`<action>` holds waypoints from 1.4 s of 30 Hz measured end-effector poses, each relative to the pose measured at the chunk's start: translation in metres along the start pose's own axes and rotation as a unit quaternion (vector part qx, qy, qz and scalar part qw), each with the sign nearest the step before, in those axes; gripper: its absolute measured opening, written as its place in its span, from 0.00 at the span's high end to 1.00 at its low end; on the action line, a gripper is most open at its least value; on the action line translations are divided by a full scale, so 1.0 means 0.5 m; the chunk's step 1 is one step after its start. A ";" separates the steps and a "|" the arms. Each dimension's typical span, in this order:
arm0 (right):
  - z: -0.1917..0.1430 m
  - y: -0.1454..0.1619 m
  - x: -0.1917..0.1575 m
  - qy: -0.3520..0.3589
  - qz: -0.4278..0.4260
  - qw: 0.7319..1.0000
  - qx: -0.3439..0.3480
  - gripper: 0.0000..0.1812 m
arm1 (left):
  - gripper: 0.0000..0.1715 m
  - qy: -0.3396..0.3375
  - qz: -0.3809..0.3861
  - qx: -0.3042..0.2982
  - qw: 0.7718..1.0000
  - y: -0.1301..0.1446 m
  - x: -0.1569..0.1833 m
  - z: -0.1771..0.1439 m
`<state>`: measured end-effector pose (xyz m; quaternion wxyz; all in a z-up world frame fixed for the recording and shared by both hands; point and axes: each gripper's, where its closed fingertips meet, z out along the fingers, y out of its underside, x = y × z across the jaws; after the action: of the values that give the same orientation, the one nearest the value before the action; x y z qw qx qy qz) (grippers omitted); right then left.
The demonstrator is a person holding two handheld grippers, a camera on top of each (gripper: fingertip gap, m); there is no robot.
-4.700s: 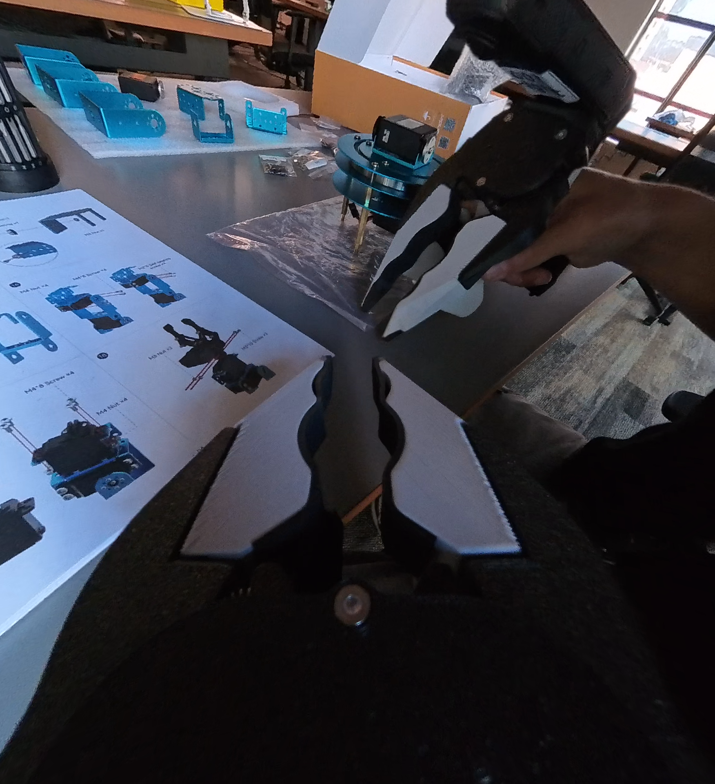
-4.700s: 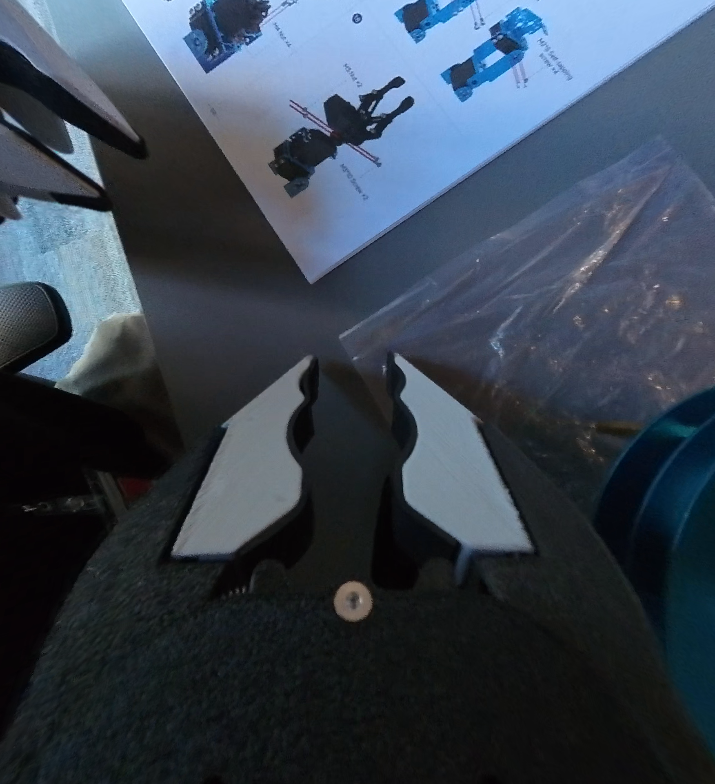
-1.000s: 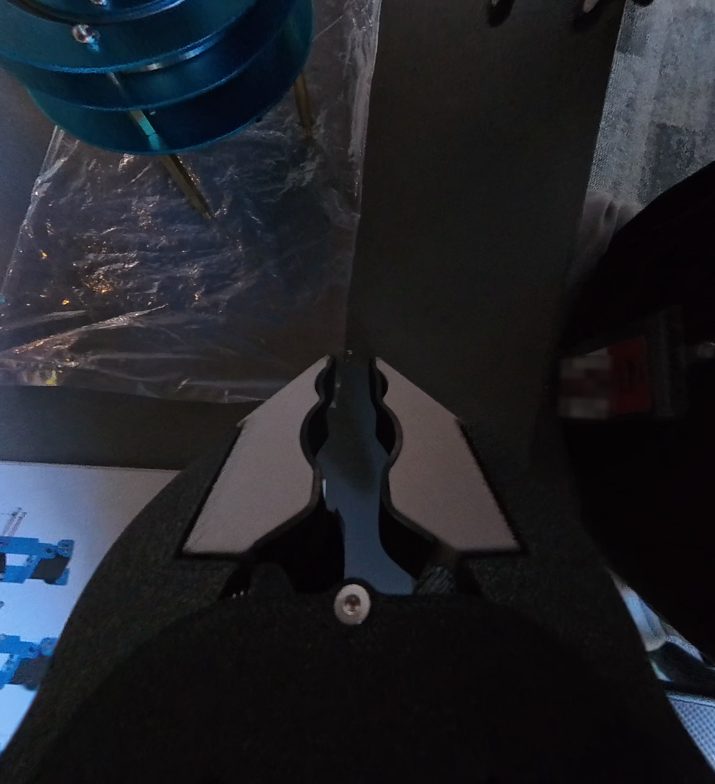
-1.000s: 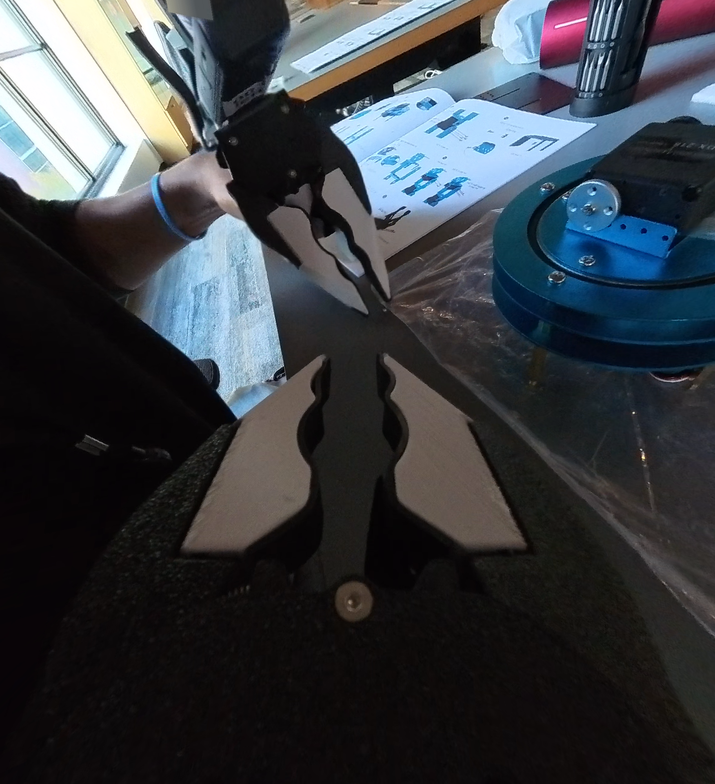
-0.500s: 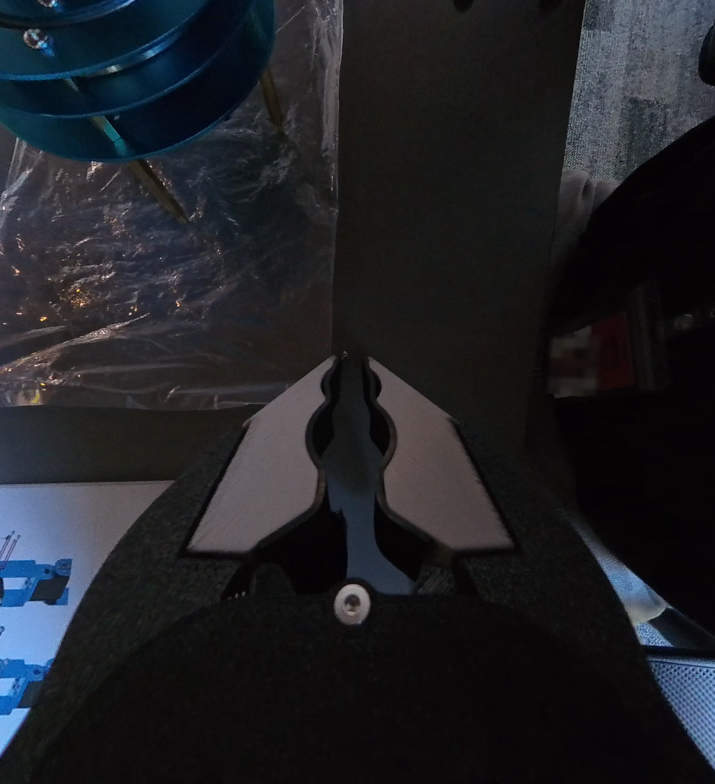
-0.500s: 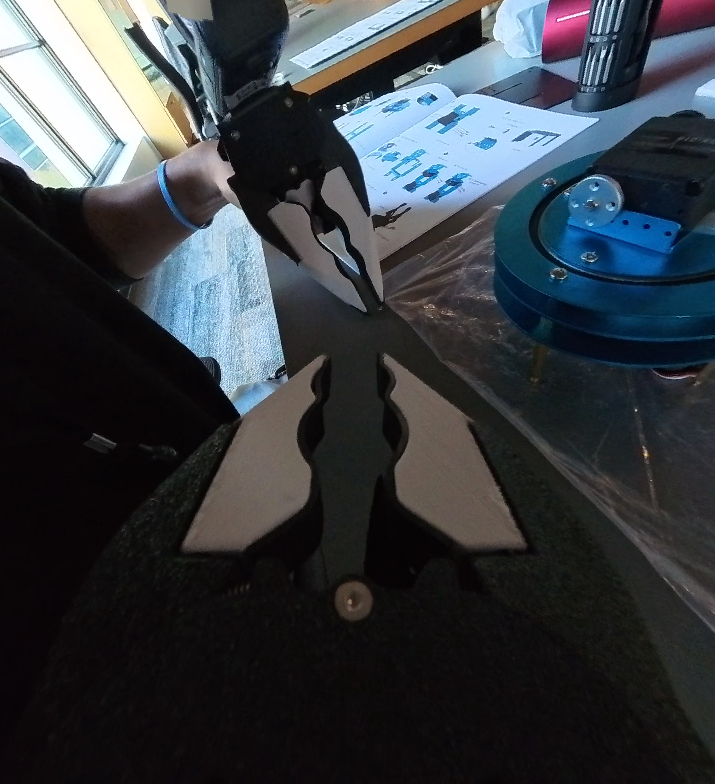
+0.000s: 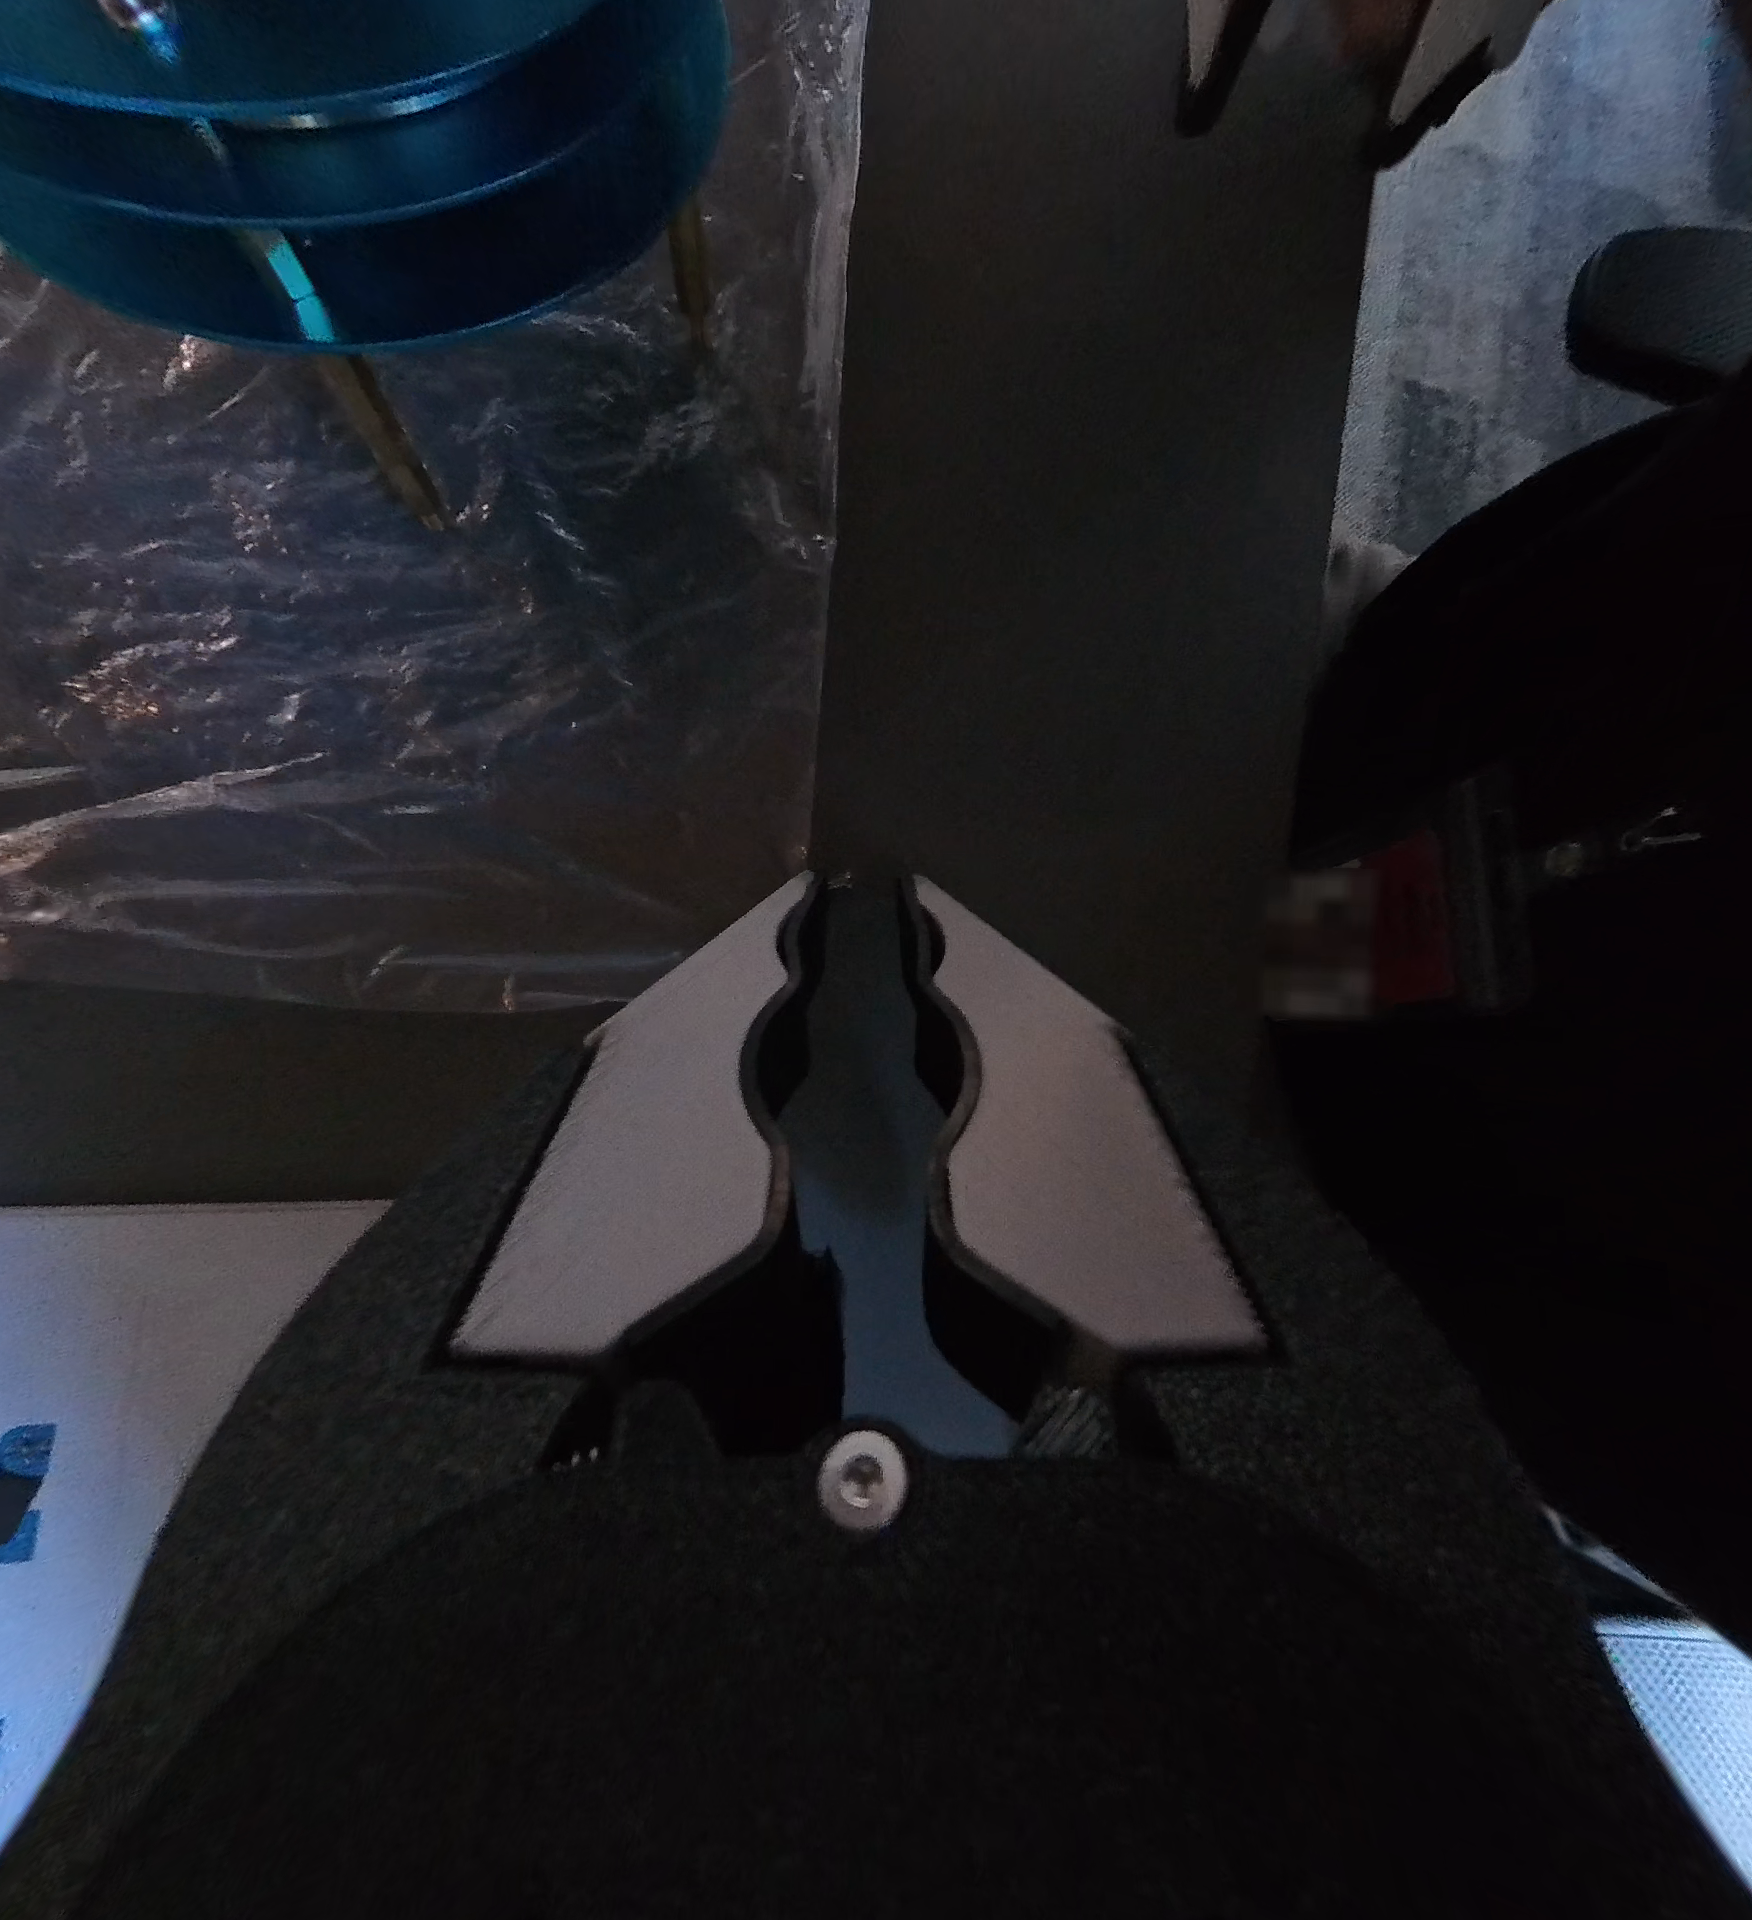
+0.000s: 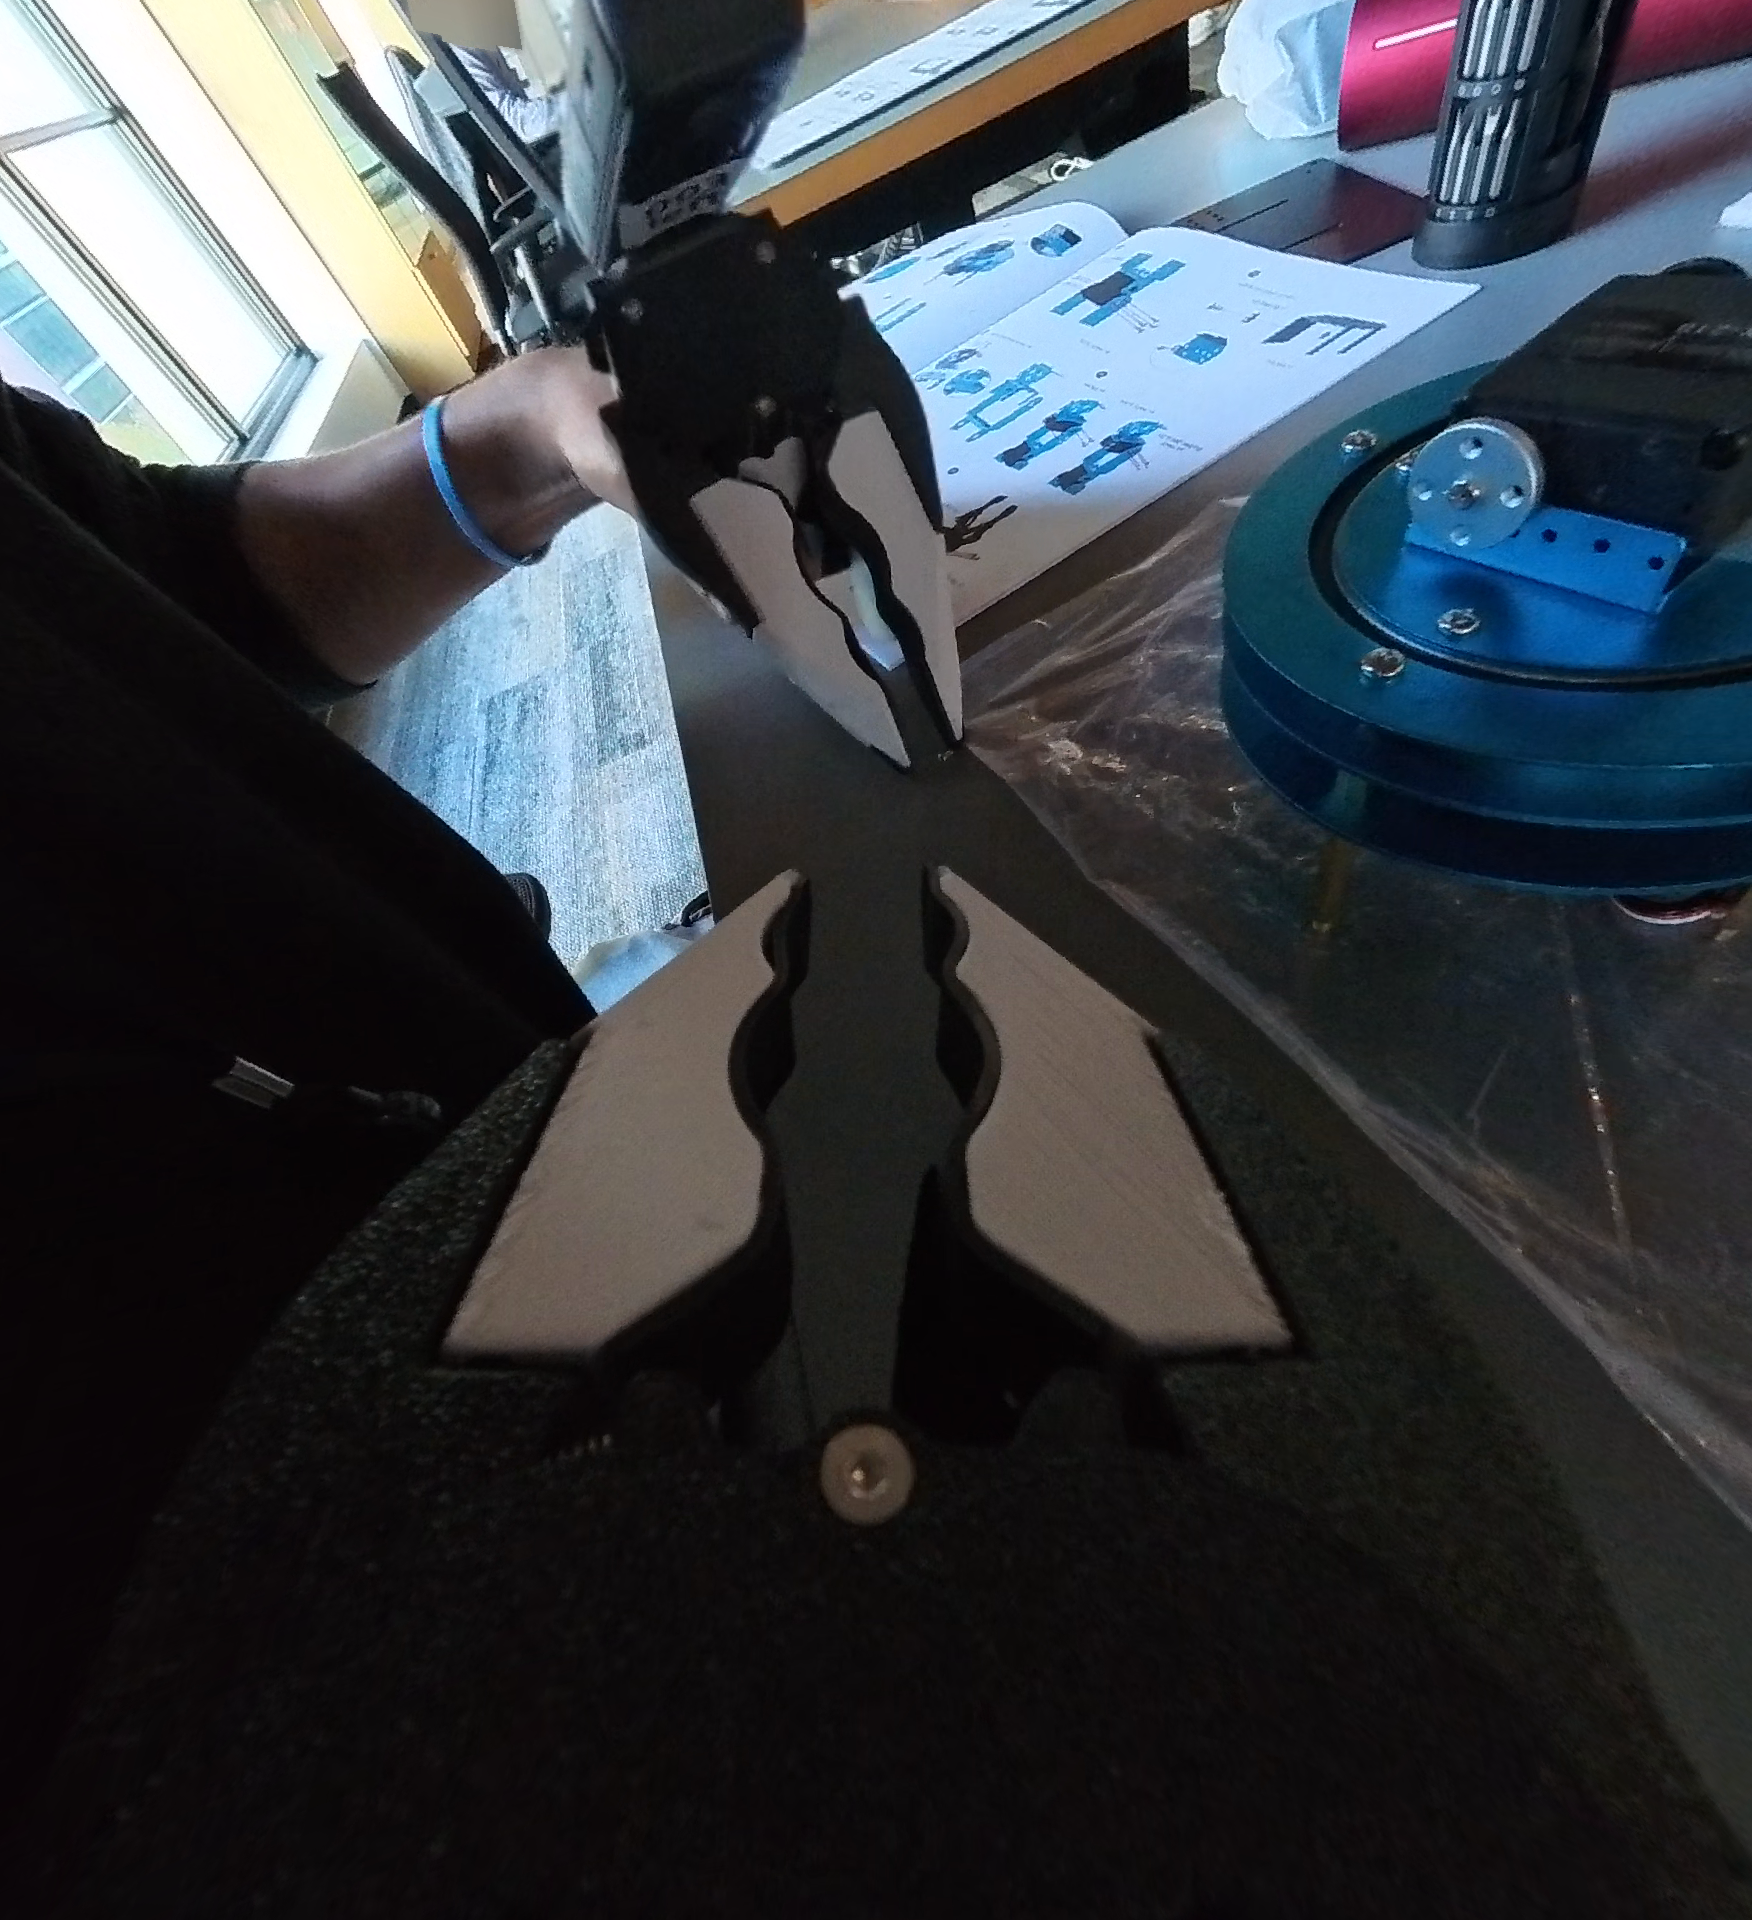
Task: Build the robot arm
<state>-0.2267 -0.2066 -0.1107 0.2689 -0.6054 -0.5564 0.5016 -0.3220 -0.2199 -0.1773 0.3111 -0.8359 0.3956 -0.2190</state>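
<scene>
My left gripper [image 7: 857, 883] points down at the dark table [image 7: 1059, 520], its tips beside the near corner of a clear plastic bag [image 7: 332, 675]. Its jaws stand a narrow gap apart, and a tiny speck lies at the left tip. It also shows in the right wrist view [image 8: 929, 753], touching the table. My right gripper [image 8: 867, 883] is open and empty, low over the table's edge and aimed at the left one. A blue round base [image 8: 1537, 644] carrying a black servo [image 8: 1661, 384] stands on brass legs on the bag [image 8: 1474, 1039].
An open instruction booklet [image 8: 1163, 343] lies behind the left gripper and also shows in the left wrist view [image 7: 124, 1351]. A black ribbed cylinder [image 8: 1506, 125] stands farther back. The table's edge drops to grey carpet [image 7: 1454, 312], where an office chair [image 7: 1703, 301] stands. Some 12 centimeters of space lies between my two pairs of fingers.
Since 4.7 s ago my left gripper moved from over the booklet to the bag's corner. Its jaws narrowed half a second ago and have widened slightly. The right gripper now faces along the table.
</scene>
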 end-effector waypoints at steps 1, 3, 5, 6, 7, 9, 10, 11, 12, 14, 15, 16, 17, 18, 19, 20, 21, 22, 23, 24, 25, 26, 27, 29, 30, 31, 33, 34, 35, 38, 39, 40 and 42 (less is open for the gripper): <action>0.000 0.000 -0.001 0.000 0.000 1.000 0.000 0.89 | 0.92 0.004 -0.007 0.002 1.000 -0.001 0.002 0.000; 0.000 0.000 -0.002 -0.001 -0.001 1.000 0.000 0.89 | 0.90 0.009 -0.016 0.004 1.000 -0.002 0.005 0.000; -0.001 0.001 -0.003 -0.002 0.000 1.000 0.000 0.89 | 0.89 0.008 -0.018 0.005 1.000 -0.001 0.009 0.001; -0.002 0.002 -0.004 -0.003 0.000 1.000 0.000 0.89 | 0.89 0.006 -0.019 0.006 1.000 -0.001 0.011 0.001; -0.002 0.002 -0.004 -0.003 0.000 1.000 0.000 0.89 | 0.89 0.007 -0.022 0.006 1.000 -0.001 0.013 0.001; -0.003 0.002 -0.003 -0.004 0.000 1.000 0.000 0.89 | 0.89 0.005 -0.024 0.006 1.000 -0.001 0.017 0.001; -0.004 0.001 -0.004 -0.004 -0.001 1.000 0.000 0.89 | 0.89 0.002 -0.025 0.007 1.000 0.000 0.019 0.000; -0.005 0.001 -0.004 -0.005 -0.001 1.000 0.001 0.89 | 0.89 0.001 -0.027 0.008 1.000 0.000 0.021 0.000; -0.005 0.001 -0.005 -0.005 -0.001 1.000 0.002 0.89 | 0.89 0.002 -0.029 0.009 1.000 0.001 0.025 0.000; -0.006 0.002 -0.005 -0.006 -0.001 1.000 0.002 0.89 | 0.89 0.002 -0.033 0.011 0.999 0.001 0.031 0.000; -0.006 0.002 -0.005 -0.006 -0.001 1.000 0.001 0.89 | 0.89 0.004 -0.034 0.010 0.999 0.002 0.034 0.000; -0.007 0.003 -0.005 -0.006 -0.002 1.000 0.001 0.89 | 0.89 0.007 -0.033 0.010 0.999 0.003 0.039 -0.001; -0.008 0.003 -0.006 -0.005 -0.002 1.000 0.002 0.89 | 0.89 0.004 -0.029 0.010 1.000 0.004 0.039 -0.002; -0.009 0.003 -0.006 -0.005 -0.003 1.000 0.003 0.89 | 0.89 -0.001 -0.024 0.012 1.000 0.004 0.035 -0.003; -0.009 0.003 -0.006 -0.006 -0.002 1.000 0.004 0.89 | 0.89 -0.003 -0.019 0.012 1.000 0.004 0.031 -0.004; -0.009 0.003 -0.006 -0.007 -0.002 1.000 0.004 0.89 | 0.89 -0.002 -0.013 0.010 1.000 0.005 0.028 -0.004; -0.009 0.003 -0.006 -0.007 -0.002 1.000 0.004 0.89 | 0.89 0.002 -0.006 0.008 1.000 0.004 0.026 -0.005; -0.009 0.003 -0.006 -0.007 -0.002 1.000 0.004 0.89 | 0.89 0.010 0.007 0.007 1.000 0.001 0.026 -0.006; -0.009 0.003 -0.006 -0.006 -0.002 1.000 0.003 0.88 | 0.89 0.020 0.026 0.010 0.999 -0.003 0.027 -0.007; -0.008 0.003 -0.006 -0.006 -0.003 1.000 0.003 0.88 | 0.89 0.025 0.051 0.009 0.998 -0.006 0.026 -0.009; -0.008 0.003 -0.008 -0.006 -0.003 1.000 0.003 0.89 | 0.89 0.025 0.077 0.005 0.997 -0.008 0.021 -0.010; -0.008 0.003 -0.009 -0.007 -0.003 1.000 0.003 0.89 | 0.89 0.031 0.100 0.000 0.994 -0.009 0.019 -0.012; -0.008 0.003 -0.010 -0.007 -0.003 1.000 0.003 0.89 | 0.89 0.040 0.121 -0.007 0.992 -0.009 0.018 -0.014; -0.008 0.004 -0.010 -0.005 -0.001 1.000 0.003 0.89 | 0.91 0.057 0.145 -0.017 0.988 -0.010 0.008 -0.016; -0.008 0.003 -0.010 -0.005 0.001 1.000 0.004 0.89 | 0.92 0.072 0.148 -0.024 0.986 -0.007 0.004 -0.014; -0.008 0.002 -0.010 -0.004 0.004 1.000 0.006 0.89 | 0.93 0.085 0.149 -0.035 0.985 -0.003 0.000 -0.012; -0.008 0.002 -0.009 0.000 0.005 1.000 0.008 0.89 | 0.93 0.107 0.149 -0.047 0.982 0.001 -0.003 -0.004; -0.008 0.002 -0.009 0.002 0.007 1.000 0.008 0.89 | 0.93 0.116 0.152 -0.048 0.980 0.001 -0.002 -0.001; -0.009 0.002 -0.008 0.004 0.008 1.000 0.008 0.89 | 0.95 0.122 0.155 -0.047 0.979 0.001 -0.001 0.002; -0.010 0.002 -0.005 0.010 0.012 1.000 0.009 0.89 | 0.95 0.124 0.162 -0.046 0.978 -0.001 0.000 0.004; -0.011 0.003 -0.004 0.011 0.013 1.000 0.008 0.89 | 0.95 0.122 0.164 -0.046 0.978 -0.001 0.000 0.003; -0.011 0.003 -0.004 0.012 0.013 1.000 0.008 0.89 | 0.96 0.118 0.167 -0.044 0.978 -0.001 0.001 0.002; -0.011 0.004 -0.002 0.011 0.015 1.000 0.006 0.89 | 0.97 0.107 0.183 -0.045 0.976 0.003 0.003 0.002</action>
<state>-0.2210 -0.2069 -0.1100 0.2713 -0.6173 -0.5412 0.5024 -0.3211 -0.2216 -0.1787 0.2642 -0.7341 0.5823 -0.2284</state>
